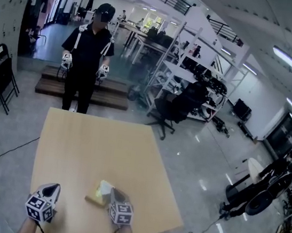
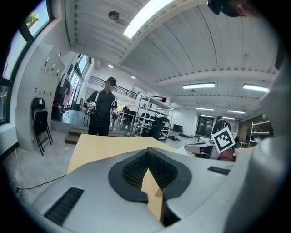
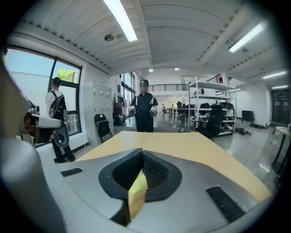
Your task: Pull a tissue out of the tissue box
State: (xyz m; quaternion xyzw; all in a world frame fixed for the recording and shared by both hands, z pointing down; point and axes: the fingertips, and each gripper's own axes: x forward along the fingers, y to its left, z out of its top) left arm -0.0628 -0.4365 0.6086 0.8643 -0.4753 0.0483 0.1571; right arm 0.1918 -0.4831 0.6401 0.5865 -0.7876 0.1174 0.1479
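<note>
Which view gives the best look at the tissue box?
The head view: the tissue box lies on the table beside the right gripper, a pale tissue showing at its top. The right gripper view gives only a yellow sliver of it under its shut jaws; the left gripper view, nothing.

No legible text, brand, number or sign anywhere. Only wordless black-and-white square markers on the left claw's cube (image 1: 41, 208) and right claw's cube (image 1: 120, 212), around six o'clock.

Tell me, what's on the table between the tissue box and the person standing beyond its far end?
Nothing. The head view shows bare table from the tissue box to the far edge, with the person standing past it.
</note>
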